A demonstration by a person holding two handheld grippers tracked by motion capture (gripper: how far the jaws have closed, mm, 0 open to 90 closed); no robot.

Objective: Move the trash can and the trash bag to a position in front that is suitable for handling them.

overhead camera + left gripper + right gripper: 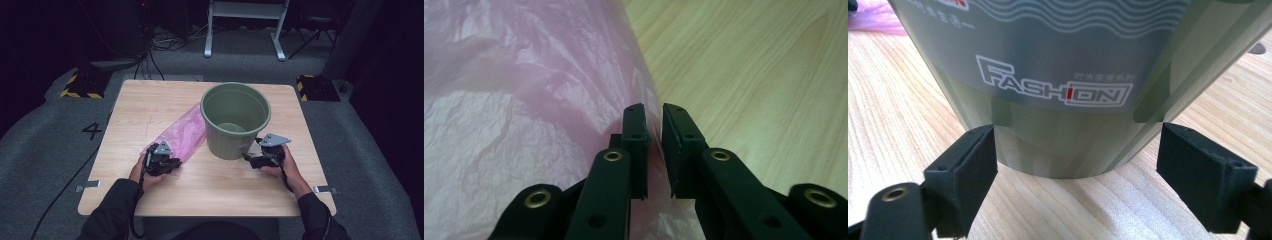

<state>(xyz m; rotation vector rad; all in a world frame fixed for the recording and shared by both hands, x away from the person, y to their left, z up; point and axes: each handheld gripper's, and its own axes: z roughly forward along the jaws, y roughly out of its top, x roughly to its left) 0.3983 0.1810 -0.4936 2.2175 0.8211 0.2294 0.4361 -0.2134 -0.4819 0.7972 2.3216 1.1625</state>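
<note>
At the near edge of the worktop (210, 195), the left claw (172, 162) at 7 o'clock pinches the near edge of the pink bag (182, 135) between nearly closed jaws. The right claw (250, 155) at 5 o'clock stands open, its jaws flanking the base of the green bin (235, 120). The bag lies against the bin's 9 o'clock side.

wooden table (150, 107) bears a green bucket (235, 120) and, seemingly, pink bag (182, 135).
</note>
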